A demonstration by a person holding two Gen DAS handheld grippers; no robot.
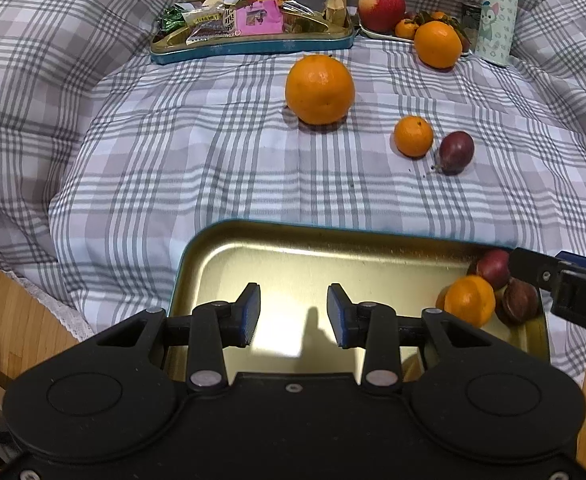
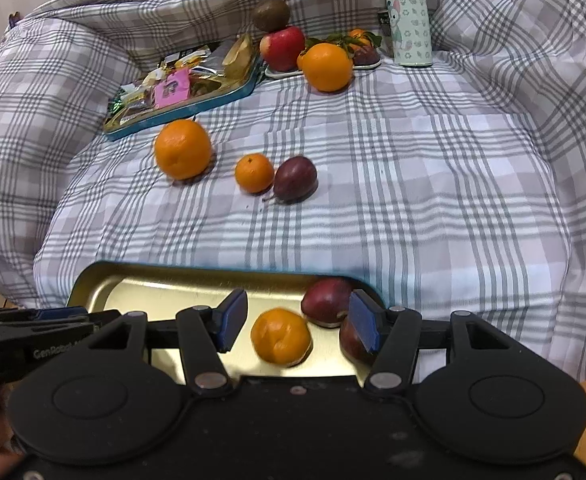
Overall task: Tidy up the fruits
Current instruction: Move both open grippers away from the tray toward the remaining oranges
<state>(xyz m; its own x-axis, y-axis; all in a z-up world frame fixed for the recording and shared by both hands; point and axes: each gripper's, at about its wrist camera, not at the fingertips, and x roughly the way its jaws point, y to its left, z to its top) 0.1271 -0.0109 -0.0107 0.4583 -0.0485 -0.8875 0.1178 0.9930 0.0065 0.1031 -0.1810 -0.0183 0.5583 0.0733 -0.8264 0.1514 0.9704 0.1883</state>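
Observation:
A gold tin tray (image 1: 293, 256) (image 2: 165, 288) lies at the near edge of the checked blanket. In it sit a small mandarin (image 2: 280, 336) (image 1: 469, 300) and dark red passion fruits (image 2: 327, 300) (image 1: 493, 268). My left gripper (image 1: 293, 314) is open and empty above the tray's bare middle. My right gripper (image 2: 299, 322) is open over the tray, its jaws either side of the mandarin, apart from it. On the blanket lie a large orange (image 1: 319, 90) (image 2: 182, 149), a small mandarin (image 1: 413, 136) (image 2: 254, 173) and a passion fruit (image 1: 456, 152) (image 2: 295, 179).
At the back stand a blue tin of snack packets (image 1: 249, 24) (image 2: 181, 88), a white plate (image 2: 321, 70) with an apple (image 1: 381, 10), a kiwi and mandarins, another orange (image 1: 437, 44) and a patterned bottle (image 1: 497, 16) (image 2: 408, 16). Wooden floor shows at both near corners.

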